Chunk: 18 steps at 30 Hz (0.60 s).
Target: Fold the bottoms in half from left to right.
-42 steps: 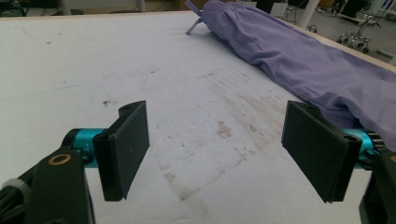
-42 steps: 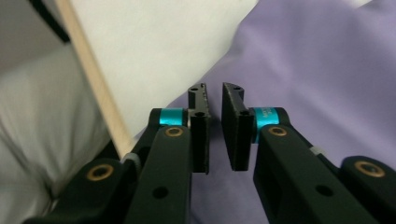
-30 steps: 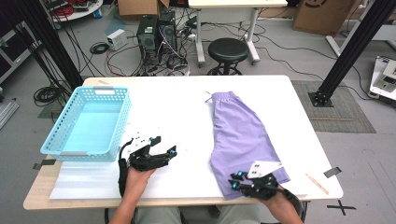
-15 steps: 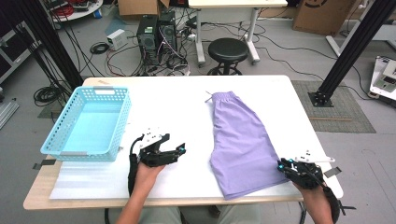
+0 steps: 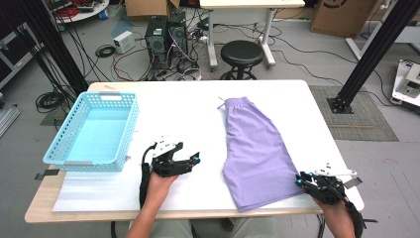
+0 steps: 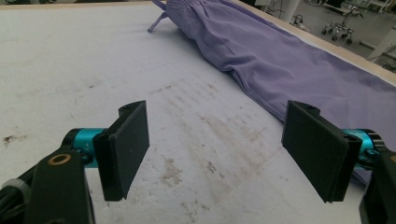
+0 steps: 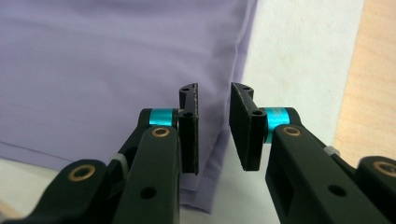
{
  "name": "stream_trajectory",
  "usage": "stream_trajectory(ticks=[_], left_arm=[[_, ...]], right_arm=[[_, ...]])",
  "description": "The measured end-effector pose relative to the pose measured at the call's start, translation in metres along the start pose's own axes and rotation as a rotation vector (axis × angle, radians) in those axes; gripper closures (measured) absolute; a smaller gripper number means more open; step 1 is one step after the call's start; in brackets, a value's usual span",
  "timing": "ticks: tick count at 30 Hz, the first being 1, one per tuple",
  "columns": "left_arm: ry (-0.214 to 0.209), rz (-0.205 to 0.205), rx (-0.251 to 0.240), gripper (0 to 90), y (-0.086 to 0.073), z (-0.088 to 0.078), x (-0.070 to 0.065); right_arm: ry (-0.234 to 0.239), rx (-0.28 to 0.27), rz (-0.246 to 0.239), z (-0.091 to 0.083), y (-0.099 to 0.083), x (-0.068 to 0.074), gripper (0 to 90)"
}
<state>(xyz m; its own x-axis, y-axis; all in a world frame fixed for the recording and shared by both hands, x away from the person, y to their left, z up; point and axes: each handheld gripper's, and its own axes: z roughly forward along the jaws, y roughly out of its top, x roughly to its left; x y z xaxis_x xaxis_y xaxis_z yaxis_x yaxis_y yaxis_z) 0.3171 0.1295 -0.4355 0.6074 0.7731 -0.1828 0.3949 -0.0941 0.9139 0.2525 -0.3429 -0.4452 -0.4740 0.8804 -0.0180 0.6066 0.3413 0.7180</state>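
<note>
The person's body is being cut off by the bottom edge of the high view, with just the forearms coming in, and the far rim of the purple shorts (image 6: 299, 70) is running out of the left gripper view at 3 o'clock. In the right gripper view the hem corner is slipping under the black arms at 6 o'clock, so whether the pads are touching the cloth is hard to make out.

The light blue basket (image 5: 64, 161) is sitting at 9 o'clock on the table, standing empty. The left gripper (image 5: 190, 159) is resting on the white tabletop (image 5: 178, 109) near 7 o'clock, its jaws standing wide apart with nothing between them, pointing toward the shorts, which are lying apart from it. The purple shorts (image 5: 255, 153) are lying flat from the centre toward 5 o'clock, waistband and drawstring at the far end. The right gripper (image 5: 300, 179) is sitting at the shorts' near right corner, at 4 o'clock; its jaws have just been closing and are standing a narrow gap apart, straddling the side edge of the shorts (image 7: 140, 70) without visibly clamping it.

Beyond the table, a black stool (image 5: 242, 52), computer towers (image 5: 166, 39) and loose cables are crowding the grey floor.
</note>
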Motion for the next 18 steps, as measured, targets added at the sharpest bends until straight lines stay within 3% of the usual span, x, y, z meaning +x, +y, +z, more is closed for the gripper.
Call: stream_trajectory(ticks=[1, 7, 12, 15, 16, 18], left_arm=[[0.0, 0.0, 0.001, 23.3, 0.0, 0.0, 0.0], [0.003, -0.002, 0.008, 23.3, -0.001, 0.0, 0.002], [0.004, -0.003, 0.009, 23.3, -0.001, 0.001, 0.003], [0.005, -0.007, 0.006, 23.3, -0.001, 0.001, 0.003], [0.008, -0.006, 0.004, 23.2, -0.001, 0.001, 0.003], [0.01, -0.005, 0.005, 23.2, -0.001, 0.0, 0.005]], right_arm=[[-0.006, 0.01, -0.023, 0.001, -0.001, 0.003, 89.8], [-0.007, -0.002, -0.044, -0.005, 0.0, 0.005, 90.0], [-0.024, 0.034, -0.032, -0.016, -0.004, -0.001, 89.9], [-0.015, 0.06, -0.034, -0.012, -0.007, -0.004, 89.5], [-0.012, 0.058, -0.034, -0.011, -0.007, -0.004, 88.6], [-0.005, 0.035, -0.028, -0.013, -0.005, -0.004, 71.9]])
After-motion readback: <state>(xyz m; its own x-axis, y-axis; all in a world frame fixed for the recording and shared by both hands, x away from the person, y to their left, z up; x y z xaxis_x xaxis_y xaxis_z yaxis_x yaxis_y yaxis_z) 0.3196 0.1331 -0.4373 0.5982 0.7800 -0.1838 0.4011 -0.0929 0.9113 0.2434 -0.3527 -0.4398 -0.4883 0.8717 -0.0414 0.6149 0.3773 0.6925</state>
